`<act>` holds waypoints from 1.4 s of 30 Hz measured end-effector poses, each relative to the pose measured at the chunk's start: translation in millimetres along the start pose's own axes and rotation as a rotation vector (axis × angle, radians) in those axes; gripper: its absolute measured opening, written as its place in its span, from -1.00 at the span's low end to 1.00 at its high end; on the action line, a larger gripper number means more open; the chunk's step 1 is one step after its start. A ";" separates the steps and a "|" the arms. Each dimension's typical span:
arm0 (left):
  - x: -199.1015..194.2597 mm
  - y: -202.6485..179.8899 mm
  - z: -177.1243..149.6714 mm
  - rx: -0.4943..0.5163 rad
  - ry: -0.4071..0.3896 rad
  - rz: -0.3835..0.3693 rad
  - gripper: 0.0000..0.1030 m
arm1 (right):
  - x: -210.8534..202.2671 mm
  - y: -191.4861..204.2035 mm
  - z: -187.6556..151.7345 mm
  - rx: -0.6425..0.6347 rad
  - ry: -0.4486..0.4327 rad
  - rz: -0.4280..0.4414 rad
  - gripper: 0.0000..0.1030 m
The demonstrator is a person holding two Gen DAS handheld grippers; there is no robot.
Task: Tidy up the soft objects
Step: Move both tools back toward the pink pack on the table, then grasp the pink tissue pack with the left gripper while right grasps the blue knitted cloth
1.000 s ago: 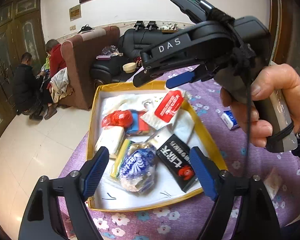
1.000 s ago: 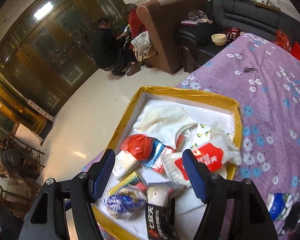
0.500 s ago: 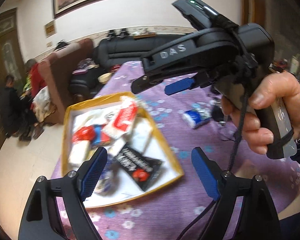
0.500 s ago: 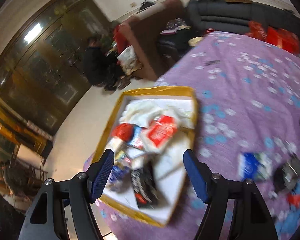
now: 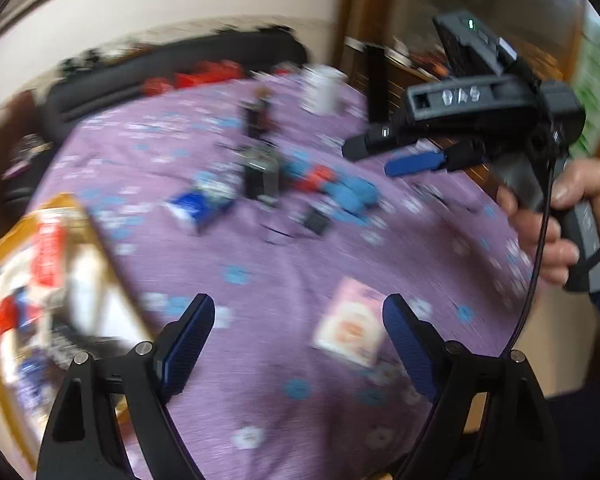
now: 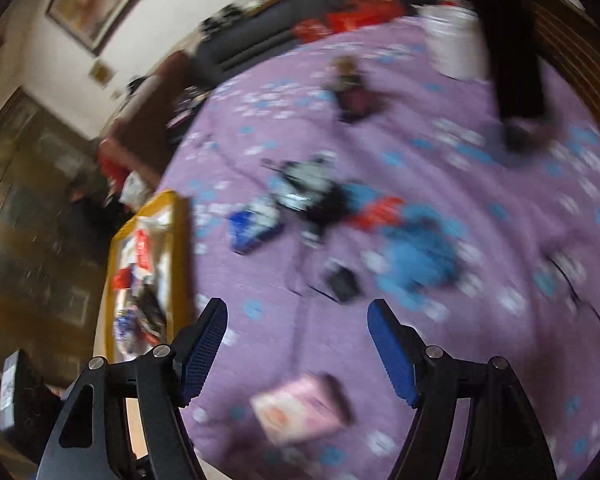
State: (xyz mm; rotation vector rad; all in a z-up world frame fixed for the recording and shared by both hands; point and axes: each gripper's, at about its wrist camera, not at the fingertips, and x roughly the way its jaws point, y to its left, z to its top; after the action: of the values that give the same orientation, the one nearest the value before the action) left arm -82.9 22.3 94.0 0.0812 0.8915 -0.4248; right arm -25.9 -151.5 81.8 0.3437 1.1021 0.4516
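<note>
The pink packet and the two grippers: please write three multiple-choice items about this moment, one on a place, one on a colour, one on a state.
1. Where does the pink packet lie?
A. In the yellow-rimmed box
B. On the purple cloth, outside the box
C. Between shut fingers

2. What colour are the pads of the left gripper?
A. Blue
B. Red
C. White

3. How stands the right gripper?
A. Shut on the packet
B. Shut, empty
C. Open, empty

Key: 1 B, the packet rests on the purple cloth, apart from the yellow-rimmed box. 2 A, both pads show blue. 3 C, its fingers stand wide apart with nothing between them.
</note>
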 end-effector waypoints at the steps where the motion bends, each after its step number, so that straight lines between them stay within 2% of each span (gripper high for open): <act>1: 10.3 -5.4 -0.7 0.016 0.027 -0.031 0.66 | -7.1 -10.0 -8.7 0.022 -0.001 -0.015 0.50; 2: 23.3 -13.5 -2.9 0.040 0.063 -0.062 0.66 | -14.5 -17.5 -16.7 0.037 -0.004 -0.029 0.50; 5: 52.3 -35.0 -9.3 0.122 0.126 -0.066 0.66 | -29.9 -38.5 -35.9 0.069 -0.014 -0.069 0.50; 12: 104.8 -53.5 -13.4 0.193 0.223 0.015 0.65 | -48.2 -62.0 -62.7 0.112 -0.030 -0.105 0.50; 13: 109.7 -52.5 -12.1 0.190 0.229 0.023 0.57 | -47.1 -63.2 -63.2 0.109 -0.029 -0.106 0.50; 15: 115.0 -47.7 -8.5 0.169 0.225 0.040 0.29 | -45.0 -64.0 -59.4 0.096 -0.029 -0.107 0.50; 16: 114.5 -45.7 -6.9 0.164 0.214 0.044 0.05 | -42.8 -63.0 -55.6 0.089 -0.028 -0.106 0.50; 22: 110.8 -27.1 -4.0 0.095 0.212 0.062 0.02 | -14.7 -48.4 -25.6 0.003 -0.020 -0.139 0.50; 30: 88.7 -4.6 -15.0 0.036 0.190 0.092 0.02 | 59.8 -59.0 25.0 -0.034 0.029 -0.230 0.48; 31: 87.6 -2.5 -15.8 0.029 0.189 0.096 0.02 | 67.6 -62.8 28.3 -0.032 0.043 -0.239 0.44; 32: 86.0 -0.5 -16.8 0.022 0.187 0.099 0.02 | 75.3 -68.0 31.4 -0.024 0.052 -0.248 0.22; 34: 81.8 4.5 -18.4 0.006 0.183 0.104 0.02 | 84.1 -73.6 32.6 -0.021 0.070 -0.226 -0.06; 35: 81.3 6.0 -18.1 0.000 0.180 0.107 0.02 | 83.7 -74.9 31.3 -0.011 0.062 -0.194 -0.32; 38: 76.2 9.9 -16.6 -0.014 0.168 0.109 0.02 | 72.9 -63.6 24.1 -0.045 0.032 -0.193 -0.37; 42: 70.0 12.7 -8.8 -0.022 0.136 0.105 0.02 | 54.6 -52.2 3.2 -0.026 0.014 -0.128 -0.36</act>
State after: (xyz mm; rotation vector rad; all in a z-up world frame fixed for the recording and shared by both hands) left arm -45.9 13.3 33.3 0.1368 1.0204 -0.3142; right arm 6.9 -168.5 15.8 0.2458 1.1239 0.3547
